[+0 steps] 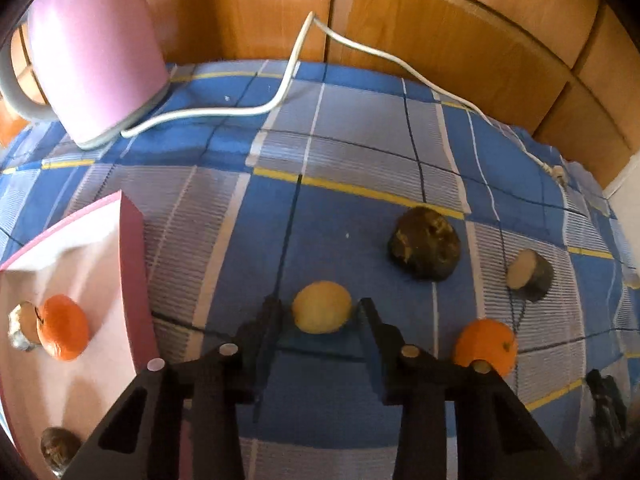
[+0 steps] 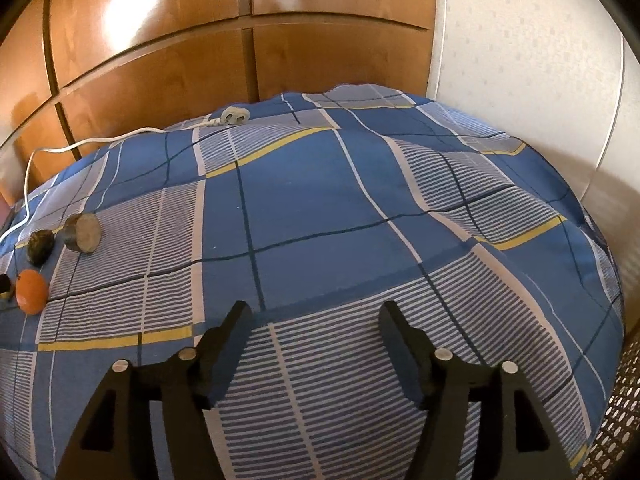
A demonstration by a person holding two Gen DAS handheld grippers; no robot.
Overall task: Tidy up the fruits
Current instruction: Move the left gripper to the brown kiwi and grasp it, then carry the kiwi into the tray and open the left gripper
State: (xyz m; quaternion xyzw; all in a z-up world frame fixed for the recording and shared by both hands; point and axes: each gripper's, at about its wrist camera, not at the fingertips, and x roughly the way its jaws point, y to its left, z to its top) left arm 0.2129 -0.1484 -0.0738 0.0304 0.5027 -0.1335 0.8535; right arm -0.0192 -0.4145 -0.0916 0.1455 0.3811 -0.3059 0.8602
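Observation:
A small yellow fruit lies on the blue checked bedspread, between the fingertips of my left gripper. The jaws stand narrow around it, with a thin strip of cloth showing on each side. To its right lie an orange, a dark round fruit and a cut dark piece with a pale face. At the left, a pink box holds another orange and two brownish fruits. My right gripper hangs open over bare bedspread, holding nothing; the orange sits far to its left.
A pink kettle stands at the far left on the bed, its white cord trailing across to a plug. Wooden wardrobe doors rise behind the bed. A white wall closes the right side.

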